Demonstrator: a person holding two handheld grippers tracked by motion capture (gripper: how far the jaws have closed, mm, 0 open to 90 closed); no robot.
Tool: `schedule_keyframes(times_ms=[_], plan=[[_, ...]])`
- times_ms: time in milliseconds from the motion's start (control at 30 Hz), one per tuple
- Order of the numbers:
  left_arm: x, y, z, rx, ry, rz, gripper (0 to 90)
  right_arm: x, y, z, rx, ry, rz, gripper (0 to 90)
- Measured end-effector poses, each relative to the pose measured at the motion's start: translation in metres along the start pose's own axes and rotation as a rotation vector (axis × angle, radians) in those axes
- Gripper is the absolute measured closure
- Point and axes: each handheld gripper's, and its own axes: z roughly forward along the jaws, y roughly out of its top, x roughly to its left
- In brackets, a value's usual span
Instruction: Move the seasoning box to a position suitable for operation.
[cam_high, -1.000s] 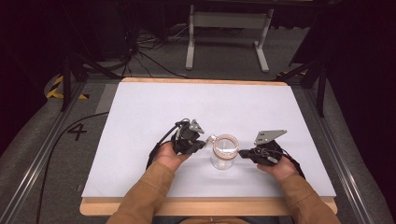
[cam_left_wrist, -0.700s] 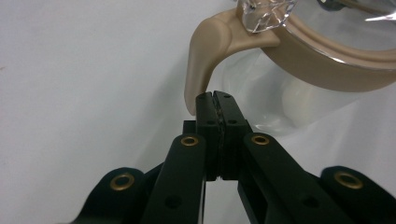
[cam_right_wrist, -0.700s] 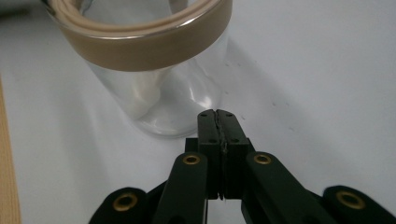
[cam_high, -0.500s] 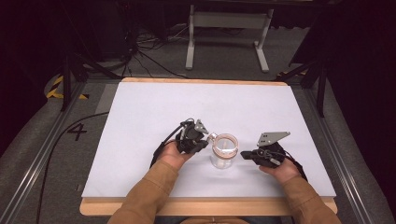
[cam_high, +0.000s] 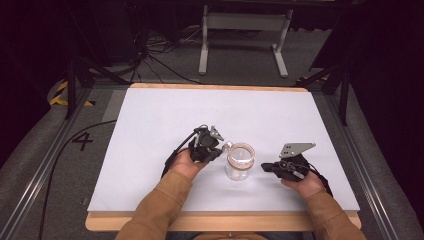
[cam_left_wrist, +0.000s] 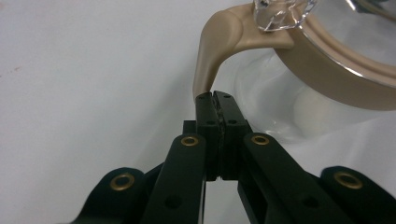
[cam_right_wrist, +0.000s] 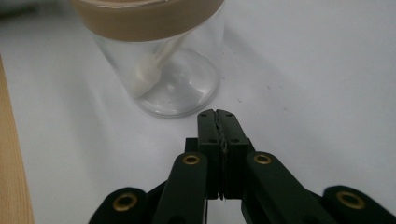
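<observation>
While the jar (cam_high: 240, 161) stood on the sheet (cam_high: 150, 130) between both hands, the left gripper (cam_left_wrist: 213, 95) pinched its tan latch (cam_left_wrist: 212, 56), and the right gripper (cam_right_wrist: 217, 113) sat closed, empty, just beside it

Table (cam_high: 150, 125): one jar (cam_high: 239, 162) standing upright on it, right of centre, toward the near edge. Left gripper (cam_high: 216, 145): just left of the jar, its tips at the clasp (cam_left_wrist: 219, 46) on the jar's left rim. Right gripper (cam_high: 265, 167): right of the jar, close but apart. Stand (cam_high: 243, 30): on the floor beyond the table's far edge.
</observation>
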Motion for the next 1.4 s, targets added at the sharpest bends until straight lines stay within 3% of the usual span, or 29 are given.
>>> schedule_keyframes(times_ms=[100, 200, 233, 267, 333, 367, 700, 933, 1267, 1400], plan=[[0.0, 0.001, 0.0, 0.01, -0.002, 0.0, 89.6, 0.0, 0.0, 0.0, -0.001, 0.0, 0.001, 89.4], [0.001, 0.001, 0.003, -0.011, 0.027, -0.005, 89.6, 0.0, -0.001, -0.001, -0.002, -0.003, 0.001, 89.4], [0.002, 0.002, 0.002, 0.006, 0.015, 0.001, 89.6, 0.0, -0.001, -0.001, -0.002, -0.005, 0.003, 89.4], [0.002, 0.002, 0.004, -0.015, 0.026, 0.0, 89.6, 0.001, -0.002, -0.001, -0.002, -0.005, 0.006, 89.4], [0.002, 0.004, 0.004, -0.003, 0.023, 0.006, 89.6, 0.001, -0.003, -0.002, -0.004, -0.008, 0.006, 89.4], [0.002, 0.004, 0.006, -0.023, 0.04, 0.009, 89.6, 0.001, -0.003, -0.003, -0.003, -0.009, 0.006, 89.4], [0.012, 0.011, 0.015, -0.069, 0.015, 0.024, 89.6, 0.008, -0.009, -0.007, -0.004, -0.026, 0.013, 89.4], [0.013, 0.015, 0.017, -0.124, 0.04, 0.036, 89.6, 0.014, -0.008, -0.003, -0.015, -0.041, 0.004, 89.5], [0.013, -0.004, -0.012, -0.148, 0.034, -0.009, 89.0, 0.013, 0.007, 0.015, -0.051, -0.085, -0.01, 89.5], [0.013, -0.014, -0.025, -0.159, 0.045, -0.028, 88.5, 0.009, 0.01, 0.028, -0.022, -0.086, -0.029, 89.6]])
